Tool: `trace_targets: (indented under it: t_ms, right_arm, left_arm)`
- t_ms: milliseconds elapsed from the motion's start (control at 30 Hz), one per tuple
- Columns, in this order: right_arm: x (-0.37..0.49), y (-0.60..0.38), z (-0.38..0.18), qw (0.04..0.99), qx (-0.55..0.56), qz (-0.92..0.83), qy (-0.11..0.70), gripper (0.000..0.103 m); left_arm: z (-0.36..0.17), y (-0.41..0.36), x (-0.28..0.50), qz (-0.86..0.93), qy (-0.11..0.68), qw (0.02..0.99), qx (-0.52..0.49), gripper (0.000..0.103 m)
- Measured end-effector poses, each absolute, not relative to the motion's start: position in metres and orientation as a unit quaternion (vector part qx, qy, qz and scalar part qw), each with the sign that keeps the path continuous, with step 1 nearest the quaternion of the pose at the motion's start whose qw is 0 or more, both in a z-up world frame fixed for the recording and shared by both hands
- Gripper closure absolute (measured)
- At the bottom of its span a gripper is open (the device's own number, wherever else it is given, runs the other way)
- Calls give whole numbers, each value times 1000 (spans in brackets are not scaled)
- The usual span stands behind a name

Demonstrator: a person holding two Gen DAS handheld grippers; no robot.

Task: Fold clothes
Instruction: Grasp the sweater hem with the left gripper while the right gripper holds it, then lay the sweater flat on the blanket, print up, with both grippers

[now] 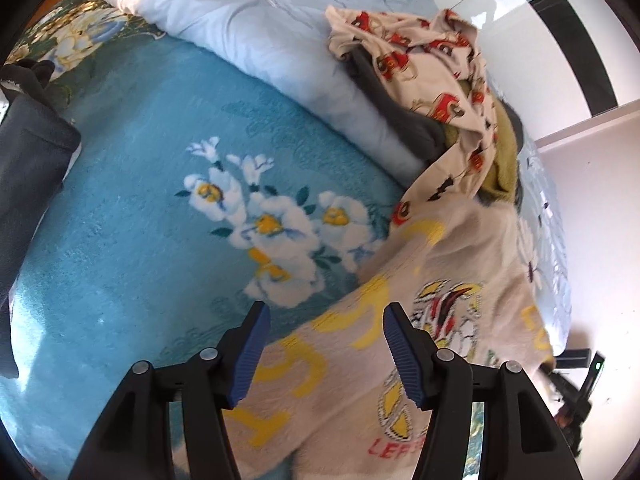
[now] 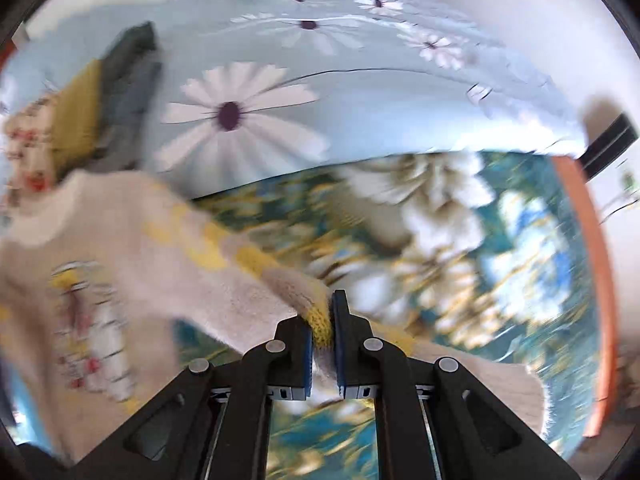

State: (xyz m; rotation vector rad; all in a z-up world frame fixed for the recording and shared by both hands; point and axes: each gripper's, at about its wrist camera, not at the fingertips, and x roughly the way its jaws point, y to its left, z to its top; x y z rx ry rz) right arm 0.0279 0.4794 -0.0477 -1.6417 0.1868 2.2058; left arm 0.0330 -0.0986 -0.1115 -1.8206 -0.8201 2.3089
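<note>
Bedding fills both views: a fuzzy turquoise blanket with white and yellow flowers (image 1: 160, 208) covers the near part of the bed, and a rolled pale blue quilt printed with white daisies (image 1: 248, 12) lies along its far side.

A cream knitted sweater with yellow lettering and a cartoon print (image 1: 420, 340) is spread on the blanket, at the near right of the left wrist view. The left gripper (image 1: 325, 354), black with blue ribbed pads, hangs over the sweater's left edge with its jaws partly apart and nothing between them. Red letters starting "LE" show near the sweater's bottom edge; the rest is cut off.

In the blurred right wrist view, the right gripper (image 2: 320, 338) is closed tight on a yellow ribbed cuff of the same sweater, whose body stretches away to the left.

Behind the sweater, on the quilt, sits a heap of clothes: a cream garment with red car prints (image 1: 432, 60) over grey and olive pieces. A dark folded garment (image 1: 28, 152) lies at the far left edge. White wall and a dark window frame stand to the right.
</note>
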Motion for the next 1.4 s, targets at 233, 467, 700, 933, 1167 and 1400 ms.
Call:
trace_targets:
  t_ms: [233, 467, 700, 933, 1167, 1400]
  right_arm:
    - [11, 466, -55, 194, -592, 782, 12, 89]
    - [59, 460, 14, 135, -450, 871, 142, 32]
    - [89, 444, -13, 1, -460, 832, 310, 29]
    - [93, 401, -44, -40, -525, 805, 273, 29]
    - [94, 380, -48, -49, -546, 800, 245, 29]
    - [100, 380, -49, -28, -552, 800, 232, 29]
  left_arm:
    - [-131, -102, 38, 743, -245, 66, -619, 40]
    - [-146, -100, 35, 730, -247, 120, -626, 40]
    - [-154, -75, 28, 714, -195, 149, -656, 39]
    - [-152, -61, 27, 717, -143, 146, -666, 80]
    - [-134, -73, 24, 743, -114, 148, -642, 95]
    - [-104, -98, -7, 801, -9, 26, -599, 96]
